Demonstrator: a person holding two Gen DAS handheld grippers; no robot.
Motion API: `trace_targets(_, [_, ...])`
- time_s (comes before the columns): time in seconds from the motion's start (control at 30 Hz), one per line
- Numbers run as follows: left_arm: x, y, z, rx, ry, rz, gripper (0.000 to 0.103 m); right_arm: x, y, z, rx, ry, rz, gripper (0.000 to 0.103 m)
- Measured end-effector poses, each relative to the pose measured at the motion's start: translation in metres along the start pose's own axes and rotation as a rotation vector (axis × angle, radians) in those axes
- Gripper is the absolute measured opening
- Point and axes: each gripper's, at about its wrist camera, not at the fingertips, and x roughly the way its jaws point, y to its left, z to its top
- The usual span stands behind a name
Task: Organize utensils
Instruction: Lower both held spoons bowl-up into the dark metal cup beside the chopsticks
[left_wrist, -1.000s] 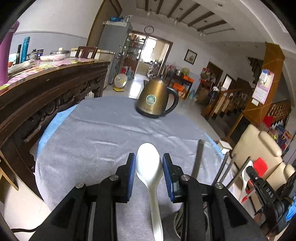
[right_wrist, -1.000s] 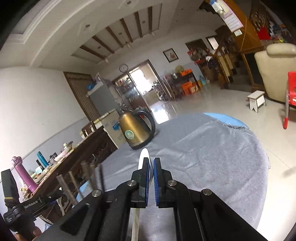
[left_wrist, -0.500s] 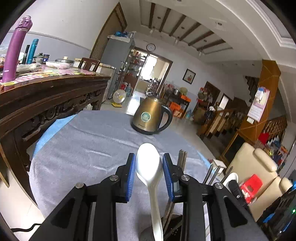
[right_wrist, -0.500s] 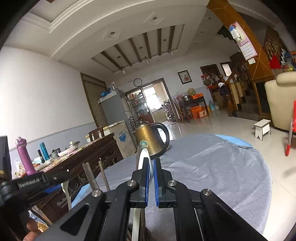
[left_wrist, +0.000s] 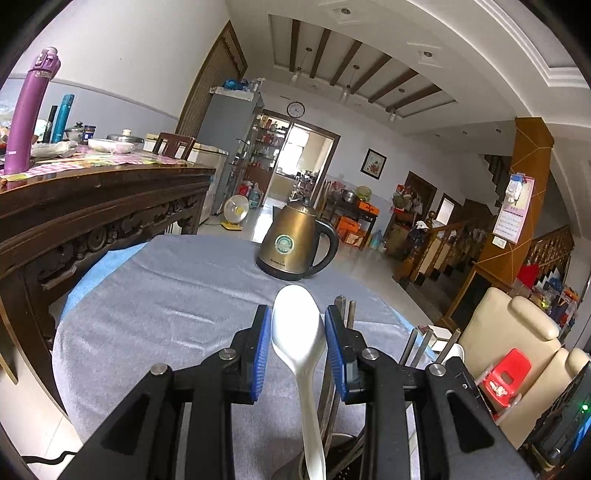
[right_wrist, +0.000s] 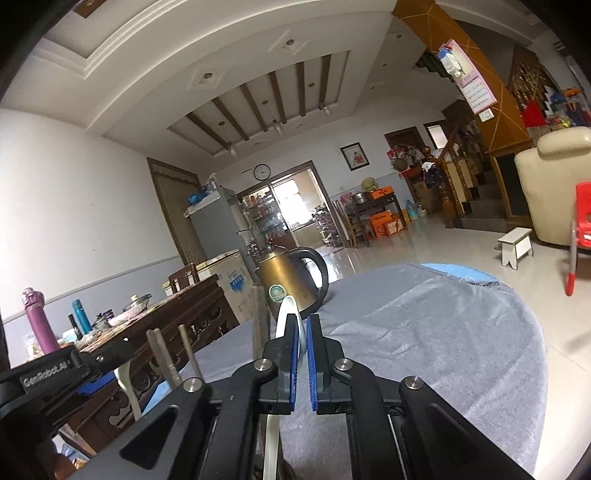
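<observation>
Two white spoons held over the utensil holder, this side of the kettle (left_wrist: 297, 242)

Left gripper (left_wrist: 297, 349) clamps one white spoon (left_wrist: 297, 328); right gripper (right_wrist: 303, 345) pinches another white spoon (right_wrist: 284, 314) edgewise; we should lower handles straight into the holder (left_wrist: 347, 458), clearing upright chopsticks (left_wrist: 345, 314).

A bronze kettle (left_wrist: 295, 242) stands on the grey-clothed table (left_wrist: 166, 295), with a carved wooden sideboard (left_wrist: 92, 206) to its left bearing a purple bottle (left_wrist: 31, 110), and a cream armchair (left_wrist: 517, 332) to its right.
</observation>
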Motion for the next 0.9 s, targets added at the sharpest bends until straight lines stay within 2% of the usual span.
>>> trace_targets(0.33, [0.004,-0.009,-0.015,0.031,-0.029,0.006,0.031,0.01,0.002,-0.012,-0.001,0.003,-0.029,0.006])
trace_targets(0.57, [0.005,-0.013,-0.025,0.065,-0.05,0.031,0.031,0.004,0.007,-0.023,-0.063,-0.017,-0.037,0.006])
trace_targets(0.9, [0.006,-0.016,-0.032,0.086,-0.037,0.036,0.031,-0.009,0.017,-0.034,-0.132,-0.019,-0.024,0.006])
